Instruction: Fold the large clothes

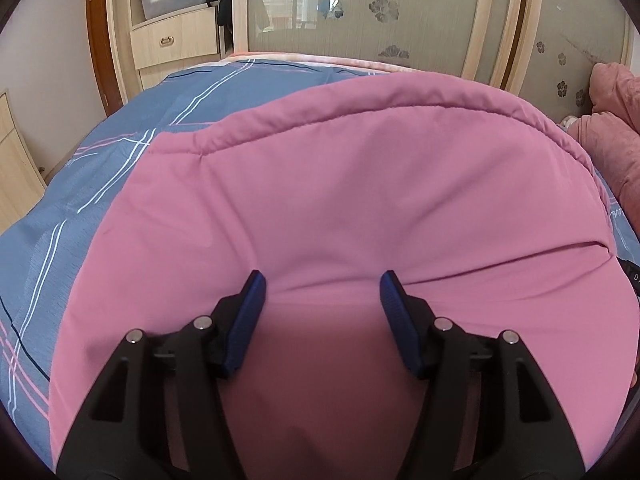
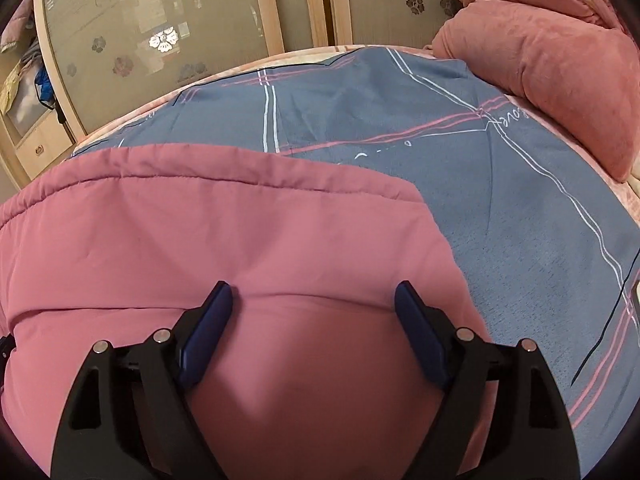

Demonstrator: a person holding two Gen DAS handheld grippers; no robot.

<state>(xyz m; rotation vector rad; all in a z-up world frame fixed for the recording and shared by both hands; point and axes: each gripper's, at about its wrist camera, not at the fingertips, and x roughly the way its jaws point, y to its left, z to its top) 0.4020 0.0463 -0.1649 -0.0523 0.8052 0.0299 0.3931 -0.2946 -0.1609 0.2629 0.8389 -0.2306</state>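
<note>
A large pink padded garment (image 1: 340,184) lies spread on the bed, its stitched hem running along the far edge. It also fills the near left of the right wrist view (image 2: 224,232). My left gripper (image 1: 323,280) is open, its blue pads apart just above the garment's near fold, holding nothing. My right gripper (image 2: 314,292) is open too, over the garment's near right part, close to a shallow crease. Whether the fingertips touch the cloth I cannot tell.
The bed has a blue sheet (image 2: 440,152) with white and pink stripes. A pink blanket pile (image 2: 552,64) lies at the far right. Wardrobe sliding doors (image 1: 360,12) with flower patterns stand behind the bed. A drawer unit (image 1: 176,40) stands far left.
</note>
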